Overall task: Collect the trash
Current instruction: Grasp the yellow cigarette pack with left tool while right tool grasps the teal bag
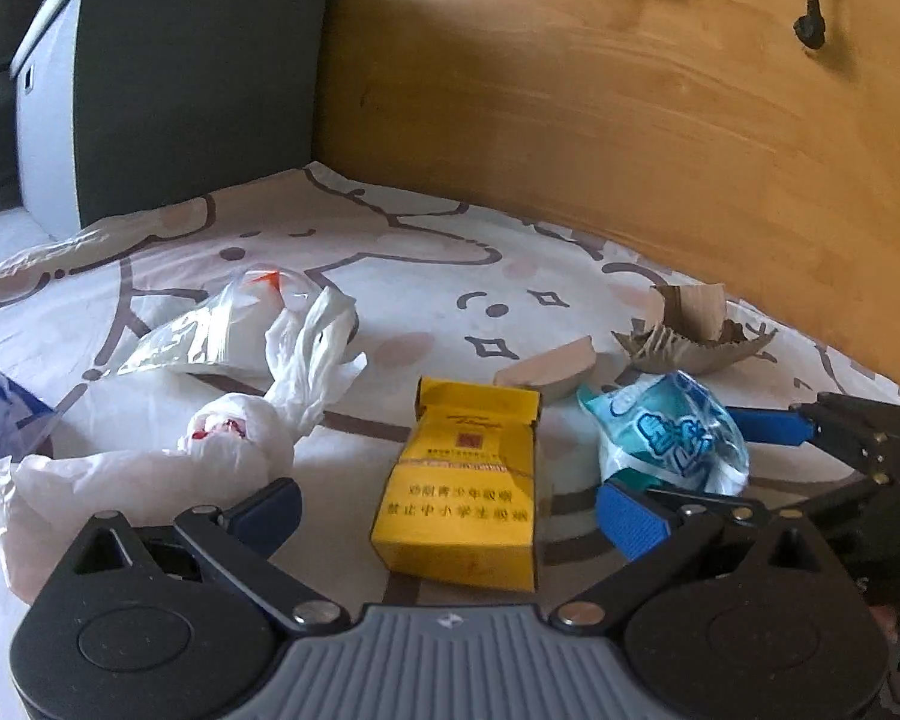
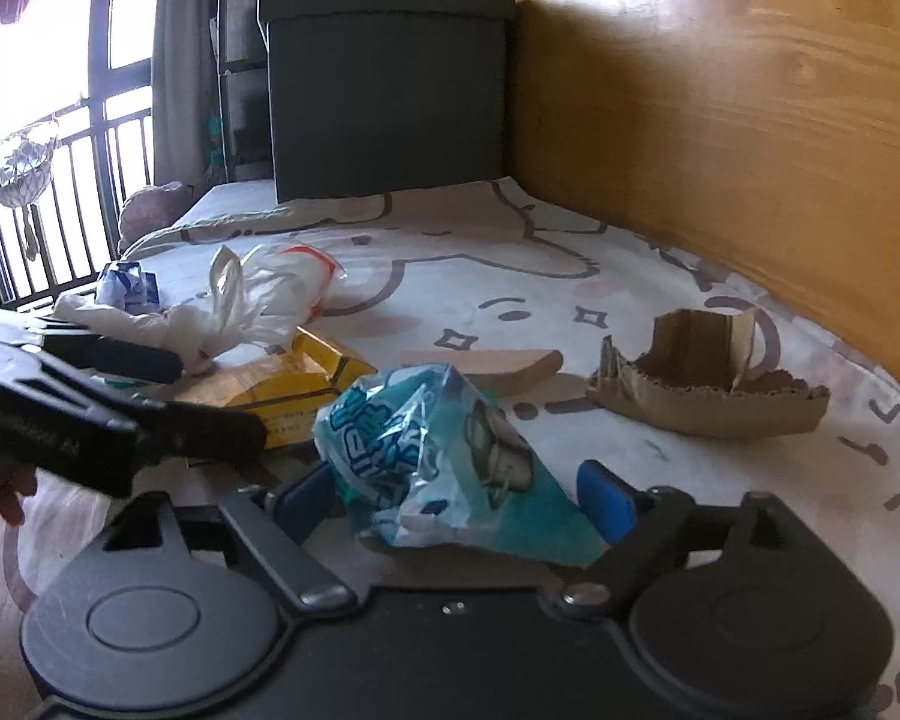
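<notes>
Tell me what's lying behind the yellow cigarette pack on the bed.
Behind the yellow cigarette pack lies a tan wedge-shaped block on the cartoon bedsheet, with torn cardboard farther right. The pack hides the sheet directly under it.

I see a glossy, crinkled plastic wrapper (image 2: 444,450), a matt yellow card packet (image 1: 462,492), torn rough corrugated cardboard (image 2: 702,384), printed cloth bedsheet (image 1: 426,252), and a smooth varnished wood panel (image 1: 630,120).
</notes>
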Available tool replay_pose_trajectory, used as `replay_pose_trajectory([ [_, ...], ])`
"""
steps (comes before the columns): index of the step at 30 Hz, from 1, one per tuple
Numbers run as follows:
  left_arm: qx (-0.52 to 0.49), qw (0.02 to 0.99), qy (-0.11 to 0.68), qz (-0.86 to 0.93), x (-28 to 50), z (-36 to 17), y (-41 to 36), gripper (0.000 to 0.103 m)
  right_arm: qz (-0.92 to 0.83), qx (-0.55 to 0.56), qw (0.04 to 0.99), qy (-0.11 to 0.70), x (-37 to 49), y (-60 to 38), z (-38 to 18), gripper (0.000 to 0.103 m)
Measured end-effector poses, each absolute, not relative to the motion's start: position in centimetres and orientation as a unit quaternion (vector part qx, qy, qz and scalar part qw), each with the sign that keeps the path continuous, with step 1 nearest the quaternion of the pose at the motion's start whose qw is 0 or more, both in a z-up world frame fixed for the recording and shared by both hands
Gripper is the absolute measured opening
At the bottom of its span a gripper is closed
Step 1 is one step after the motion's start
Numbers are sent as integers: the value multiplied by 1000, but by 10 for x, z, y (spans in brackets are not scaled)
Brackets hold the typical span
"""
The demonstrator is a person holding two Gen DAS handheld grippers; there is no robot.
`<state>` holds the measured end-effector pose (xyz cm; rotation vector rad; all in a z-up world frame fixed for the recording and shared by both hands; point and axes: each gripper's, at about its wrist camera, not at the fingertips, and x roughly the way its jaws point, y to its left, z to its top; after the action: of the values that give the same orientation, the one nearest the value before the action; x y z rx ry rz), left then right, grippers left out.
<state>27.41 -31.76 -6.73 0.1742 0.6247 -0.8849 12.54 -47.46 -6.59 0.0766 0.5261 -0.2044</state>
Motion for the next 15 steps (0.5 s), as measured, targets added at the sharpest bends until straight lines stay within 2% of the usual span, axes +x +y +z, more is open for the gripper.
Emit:
replay_pose_trajectory([
  [4, 99, 851, 307, -415, 277, -69, -328, 98, -103, 43, 961, 253, 122, -476, -66, 72],
  [6, 112, 848, 314, -411, 276, -72, -333, 86, -105, 43, 961, 251, 121, -476, -65, 69],
  [10, 130, 848, 319, -403, 273, -75, -339, 75, -108, 40, 962, 249, 118, -473, -64, 62],
  [11, 131, 849, 319, -401, 272, -74, -339, 69, -110, 40, 962, 248, 117, -473, -64, 59],
  [15, 128, 850, 326, -393, 267, -71, -338, 65, -113, 48, 963, 242, 112, -475, -63, 55],
])
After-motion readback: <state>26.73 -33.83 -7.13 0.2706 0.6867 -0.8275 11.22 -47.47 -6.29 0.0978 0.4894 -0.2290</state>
